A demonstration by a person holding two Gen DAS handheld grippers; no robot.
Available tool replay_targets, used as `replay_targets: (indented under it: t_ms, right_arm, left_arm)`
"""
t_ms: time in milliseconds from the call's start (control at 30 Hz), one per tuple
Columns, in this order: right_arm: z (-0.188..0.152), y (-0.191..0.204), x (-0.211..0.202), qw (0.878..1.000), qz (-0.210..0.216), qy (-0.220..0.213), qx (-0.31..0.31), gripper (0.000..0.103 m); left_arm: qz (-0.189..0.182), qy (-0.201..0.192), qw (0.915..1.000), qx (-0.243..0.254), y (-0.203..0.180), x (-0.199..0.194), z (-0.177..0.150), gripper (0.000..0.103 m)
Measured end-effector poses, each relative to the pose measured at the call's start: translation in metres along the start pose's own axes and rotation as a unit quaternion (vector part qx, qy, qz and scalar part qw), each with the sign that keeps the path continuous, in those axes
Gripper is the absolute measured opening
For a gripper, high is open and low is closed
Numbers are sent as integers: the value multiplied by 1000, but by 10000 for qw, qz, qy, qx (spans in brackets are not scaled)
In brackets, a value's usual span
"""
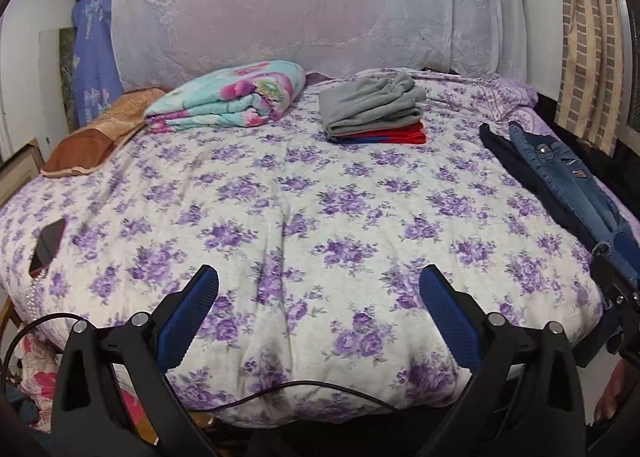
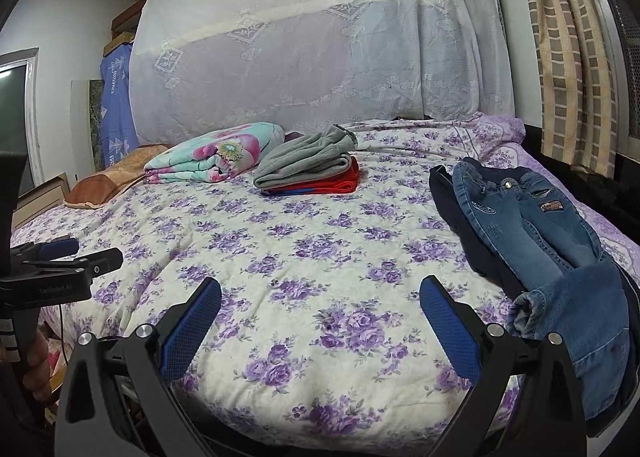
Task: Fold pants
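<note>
Both grippers hover at the near edge of the bed (image 2: pixel 304 241), left gripper (image 1: pixel 318 289) and right gripper (image 2: pixel 320 299) each with jaws wide and holding nothing, over bare floral quilt; a cable (image 1: pixel 280 397) hangs off the near edge. Jeans (image 2: pixel 536 225) lie unfolded along the right edge on dark pants (image 2: pixel 448 197), the hem draping off near the right gripper; mid-bed is open. Far side: a folded stack (image 2: pixel 308 173), a blanket (image 2: pixel 216 157), a pillow (image 2: pixel 108 181), then a lace-draped headboard (image 2: pixel 320 49) and a curtain (image 2: pixel 568 57) at right.
</note>
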State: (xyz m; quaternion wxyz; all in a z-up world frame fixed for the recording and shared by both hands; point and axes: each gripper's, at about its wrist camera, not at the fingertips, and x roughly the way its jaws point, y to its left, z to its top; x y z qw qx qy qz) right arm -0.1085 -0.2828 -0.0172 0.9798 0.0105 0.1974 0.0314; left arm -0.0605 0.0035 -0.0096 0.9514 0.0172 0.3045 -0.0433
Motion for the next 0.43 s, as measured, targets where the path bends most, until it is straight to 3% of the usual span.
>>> replay_targets:
  t_ms: [433]
  right_arm:
    - [-1,-2,-1,10000,20,40,33,100]
  left_arm:
    - [126,199,9996,129,-5,6,-2,98]
